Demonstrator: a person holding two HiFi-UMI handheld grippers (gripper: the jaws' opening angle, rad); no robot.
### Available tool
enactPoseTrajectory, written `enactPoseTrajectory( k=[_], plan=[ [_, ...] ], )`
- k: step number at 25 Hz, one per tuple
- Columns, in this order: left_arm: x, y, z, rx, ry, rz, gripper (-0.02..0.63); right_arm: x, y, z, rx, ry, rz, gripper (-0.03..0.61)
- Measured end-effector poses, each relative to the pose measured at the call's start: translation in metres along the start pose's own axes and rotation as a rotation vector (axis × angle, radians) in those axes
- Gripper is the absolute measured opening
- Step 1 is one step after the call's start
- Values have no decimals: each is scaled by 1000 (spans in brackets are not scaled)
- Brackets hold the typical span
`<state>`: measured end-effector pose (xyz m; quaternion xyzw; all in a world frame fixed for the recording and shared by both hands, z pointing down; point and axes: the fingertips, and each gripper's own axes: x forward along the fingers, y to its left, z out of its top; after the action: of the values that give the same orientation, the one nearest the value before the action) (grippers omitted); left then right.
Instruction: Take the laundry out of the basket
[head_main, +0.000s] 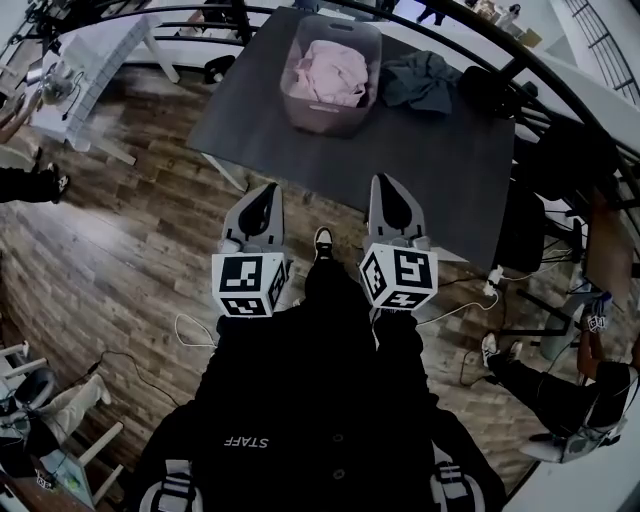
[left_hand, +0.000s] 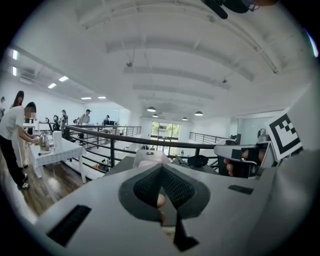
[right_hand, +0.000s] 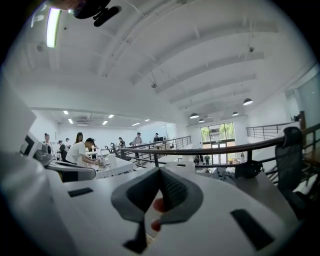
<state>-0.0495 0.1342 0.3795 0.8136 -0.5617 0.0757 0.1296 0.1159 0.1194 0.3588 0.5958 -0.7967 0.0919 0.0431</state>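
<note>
A translucent laundry basket (head_main: 331, 112) stands on the far part of a dark grey table (head_main: 430, 165), with pink laundry (head_main: 333, 72) piled inside. A dark grey-green garment (head_main: 420, 80) lies on the table just right of the basket. My left gripper (head_main: 264, 192) and right gripper (head_main: 391, 184) are held side by side close to my body, short of the table's near edge and well away from the basket. Both are shut with nothing between the jaws. The left gripper view shows the basket (left_hand: 149, 157) beyond the shut jaw tips (left_hand: 162, 168); the right gripper view shows it (right_hand: 183, 165) too.
A black railing (head_main: 520, 62) curves behind the table. A white table (head_main: 100, 70) stands at the far left, with people at it in the gripper views. A black chair (head_main: 520, 235) and cables (head_main: 470, 300) are at the right. The floor is wood.
</note>
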Motion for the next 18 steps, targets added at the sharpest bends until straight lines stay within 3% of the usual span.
enactPoseTrajectory(
  k=[18],
  plan=[
    [206, 11, 52, -9, 57, -14, 0, 178, -80, 26, -1, 73, 94, 14]
  ],
)
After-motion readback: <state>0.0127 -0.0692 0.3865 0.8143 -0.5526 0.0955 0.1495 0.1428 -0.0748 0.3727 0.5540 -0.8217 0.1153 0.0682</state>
